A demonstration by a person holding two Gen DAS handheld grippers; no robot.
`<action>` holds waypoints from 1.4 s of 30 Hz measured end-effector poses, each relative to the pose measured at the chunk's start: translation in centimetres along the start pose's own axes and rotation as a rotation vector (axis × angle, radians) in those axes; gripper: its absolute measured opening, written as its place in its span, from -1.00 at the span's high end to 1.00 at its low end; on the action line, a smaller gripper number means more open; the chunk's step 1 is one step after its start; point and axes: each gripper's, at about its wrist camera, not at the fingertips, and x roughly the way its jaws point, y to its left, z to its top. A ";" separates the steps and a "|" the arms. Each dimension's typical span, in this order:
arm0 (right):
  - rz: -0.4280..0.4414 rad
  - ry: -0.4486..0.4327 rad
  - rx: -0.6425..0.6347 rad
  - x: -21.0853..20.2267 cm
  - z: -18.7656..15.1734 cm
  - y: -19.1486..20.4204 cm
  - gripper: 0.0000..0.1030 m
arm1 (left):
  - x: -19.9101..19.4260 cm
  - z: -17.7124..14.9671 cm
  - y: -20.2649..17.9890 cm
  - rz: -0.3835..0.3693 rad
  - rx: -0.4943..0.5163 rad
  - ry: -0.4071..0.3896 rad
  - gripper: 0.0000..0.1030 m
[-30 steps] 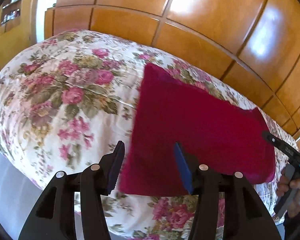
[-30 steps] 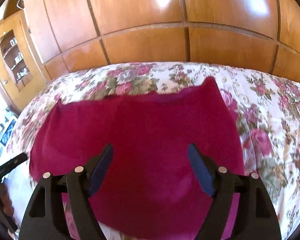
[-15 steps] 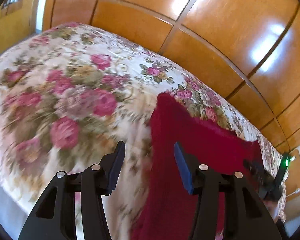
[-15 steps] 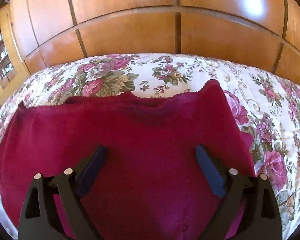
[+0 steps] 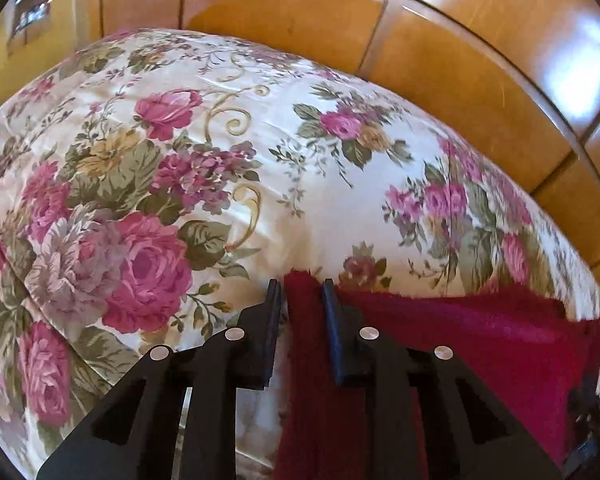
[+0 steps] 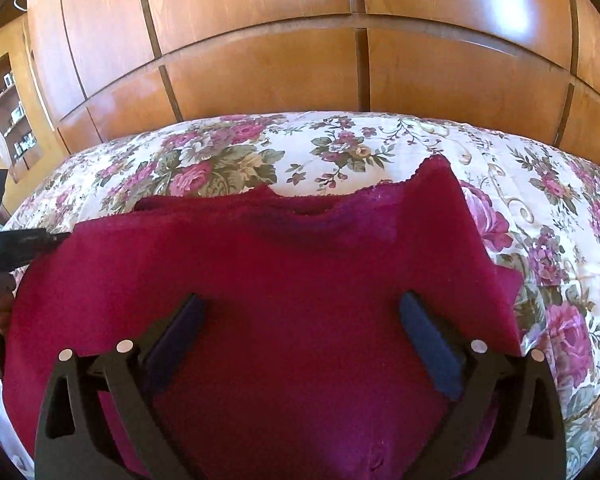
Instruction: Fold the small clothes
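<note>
A dark red garment (image 6: pixel 284 280) lies spread on the floral bedspread (image 6: pixel 340 148). In the left wrist view my left gripper (image 5: pixel 302 294) has its jaws narrowed around the far left corner of the red garment (image 5: pixel 460 332); the cloth fills the small gap between them. My right gripper (image 6: pixel 300 320) hovers wide open and empty over the middle of the garment. The left gripper's black fingers (image 6: pixel 24 240) show at the garment's left edge in the right wrist view.
The floral bedspread (image 5: pixel 180 200) covers the bed. A glossy wooden wardrobe (image 6: pixel 300 60) stands right behind it. A shelf unit (image 6: pixel 8 112) sits at the far left.
My left gripper moved forward to the garment's far left corner and its jaws closed in around it. My right gripper moved lower over the garment and stayed open.
</note>
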 end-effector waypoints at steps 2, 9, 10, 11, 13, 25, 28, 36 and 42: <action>0.000 -0.002 -0.001 0.0 0.0 0.0 -0.95 | -1.0 -0.2 -0.5 0.029 0.032 -0.024 0.58; 0.001 -0.010 -0.001 0.0 -0.1 0.0 -0.95 | -7.4 -2.8 -2.0 0.032 0.089 -0.145 0.58; 0.001 -0.011 -0.002 0.0 -0.1 0.0 -0.95 | -8.4 -3.7 -2.3 0.026 0.102 -0.160 0.58; 0.000 -0.012 -0.003 0.0 -0.2 0.0 -0.95 | -9.1 -4.3 -2.3 0.024 0.109 -0.166 0.58; 0.000 -0.012 -0.003 0.0 -0.2 0.0 -0.95 | -10.4 -5.6 -2.6 0.014 0.120 -0.173 0.58; 0.000 -0.015 -0.002 -0.1 -0.2 0.1 -0.95 | -14.5 -11.0 -3.6 -0.003 0.118 -0.204 0.05; 0.000 -0.017 -0.002 -0.2 -0.2 0.1 -0.95 | -14.7 -12.0 -3.7 -0.001 0.123 -0.194 0.05; 0.001 -0.021 0.000 -0.5 -0.2 0.1 -0.95 | -15.1 -14.2 -3.6 0.014 0.125 -0.172 0.05; -0.013 -0.008 -0.011 -0.6 -0.3 0.3 -0.95 | -15.6 -15.4 -3.6 0.011 0.144 -0.162 0.05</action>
